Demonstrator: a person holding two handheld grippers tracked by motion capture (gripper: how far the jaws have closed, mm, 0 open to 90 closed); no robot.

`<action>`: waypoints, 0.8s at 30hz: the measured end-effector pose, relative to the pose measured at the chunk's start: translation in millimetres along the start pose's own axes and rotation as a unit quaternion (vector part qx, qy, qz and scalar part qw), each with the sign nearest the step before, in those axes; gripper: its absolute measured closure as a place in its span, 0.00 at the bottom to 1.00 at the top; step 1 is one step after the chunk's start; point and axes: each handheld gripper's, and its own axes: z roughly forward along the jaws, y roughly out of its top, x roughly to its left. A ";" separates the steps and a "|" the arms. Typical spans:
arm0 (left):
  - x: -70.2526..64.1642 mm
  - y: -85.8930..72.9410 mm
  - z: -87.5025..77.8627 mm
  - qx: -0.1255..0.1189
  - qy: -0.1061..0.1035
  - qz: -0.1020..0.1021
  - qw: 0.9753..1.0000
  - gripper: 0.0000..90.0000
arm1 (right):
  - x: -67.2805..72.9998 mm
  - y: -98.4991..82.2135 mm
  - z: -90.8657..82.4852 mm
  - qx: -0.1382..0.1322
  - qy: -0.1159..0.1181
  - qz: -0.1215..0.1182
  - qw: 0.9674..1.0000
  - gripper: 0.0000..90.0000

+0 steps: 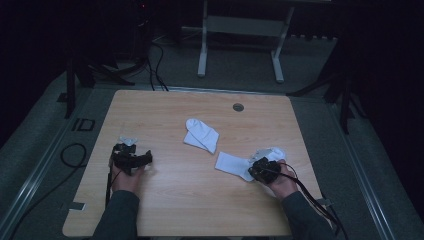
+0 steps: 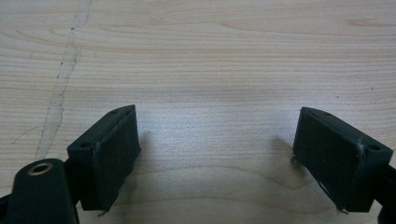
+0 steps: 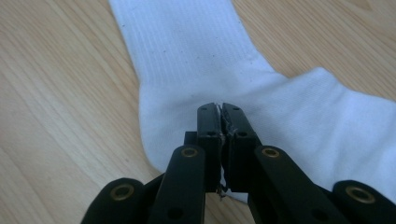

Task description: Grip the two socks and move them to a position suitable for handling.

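Observation:
A white sock (image 1: 231,162) lies flat at the table's right side, its heel and foot end by my right gripper (image 1: 261,169). In the right gripper view this sock (image 3: 187,56) spreads under my right gripper (image 3: 219,109), whose jaws are shut together with their tips over the heel. I cannot tell whether any fabric is pinched between them. A second white sock (image 1: 201,135), folded over, rests near the table's middle. My left gripper (image 1: 132,159) sits at the left. In the left gripper view it (image 2: 217,130) stands open over bare wood, nothing between its pads.
The wooden table (image 1: 175,205) has a round cable hole (image 1: 238,107) near its far edge. Behind it stands a white table frame (image 1: 240,40). Black cables (image 1: 75,155) lie on the grey floor at the left. The room around is dark.

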 end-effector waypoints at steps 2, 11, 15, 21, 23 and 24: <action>0.0 0.0 0.0 0.000 0.000 0.000 1.000 0.16 | 2.7 2.0 1.1 -0.003 0.005 -0.004 1.000 0.96; 0.0 0.0 0.0 0.000 0.000 0.000 1.000 0.16 | 34.4 23.5 10.8 -0.019 0.045 -0.044 0.998 0.98; 0.0 0.0 0.0 0.000 0.000 0.000 1.000 0.16 | 52.1 30.6 12.8 -0.025 0.066 -0.072 0.995 0.99; 0.0 -0.1 -0.1 0.000 0.000 0.001 1.000 0.16 | 67.9 33.6 12.0 -0.029 0.093 -0.115 0.989 0.99; 0.1 -0.1 -0.1 0.000 0.000 0.001 1.000 0.16 | 68.1 31.7 9.8 -0.025 0.103 -0.131 0.986 0.98; 0.0 -0.1 -0.1 0.000 0.000 0.001 1.000 0.16 | 68.3 31.0 8.8 -0.021 0.106 -0.134 0.985 0.98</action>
